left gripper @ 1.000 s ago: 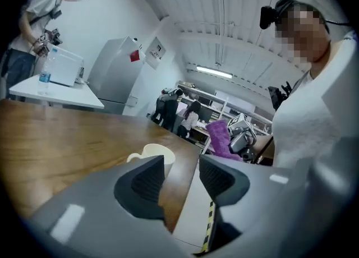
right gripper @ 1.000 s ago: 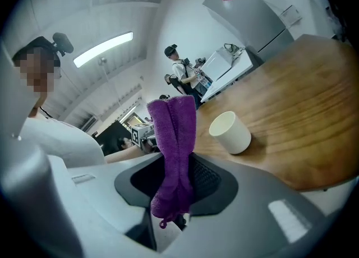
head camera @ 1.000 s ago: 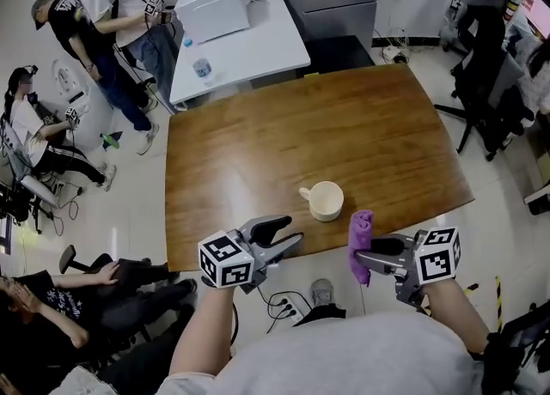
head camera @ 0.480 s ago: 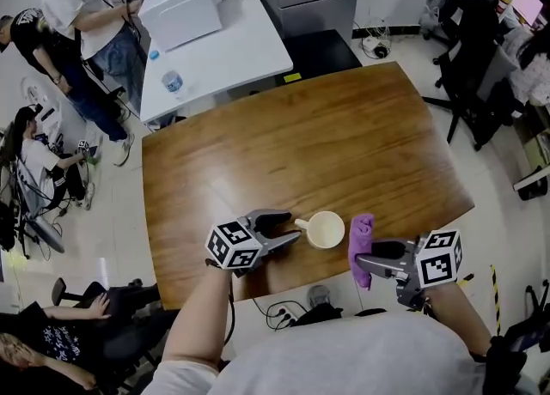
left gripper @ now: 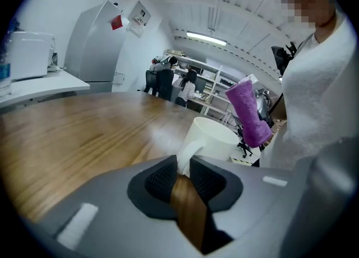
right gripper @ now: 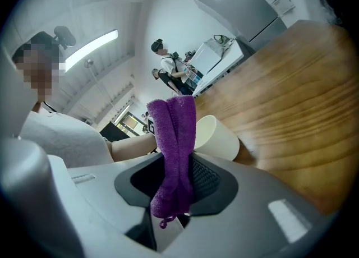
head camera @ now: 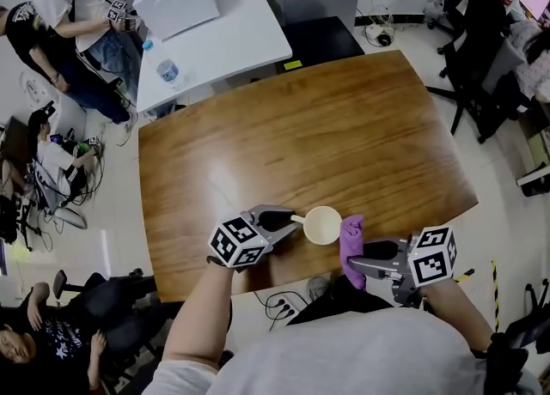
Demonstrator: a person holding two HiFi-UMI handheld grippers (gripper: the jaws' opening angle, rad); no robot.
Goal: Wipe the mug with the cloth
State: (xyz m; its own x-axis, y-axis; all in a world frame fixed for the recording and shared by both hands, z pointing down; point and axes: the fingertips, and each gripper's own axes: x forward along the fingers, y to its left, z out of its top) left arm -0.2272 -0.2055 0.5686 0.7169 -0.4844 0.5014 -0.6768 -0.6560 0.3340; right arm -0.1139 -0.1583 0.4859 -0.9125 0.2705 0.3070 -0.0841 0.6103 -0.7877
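The left tongs (head camera: 288,220) have just been closing and now pinch the handle on the left side of the mug (head camera: 322,225), which stands upright on the surface (head camera: 344,144). Just right of the mug, the right tongs (head camera: 361,252) clamp the purple cloth (head camera: 351,246), which hangs upright. The wipe likely needs only a short leftward reach.
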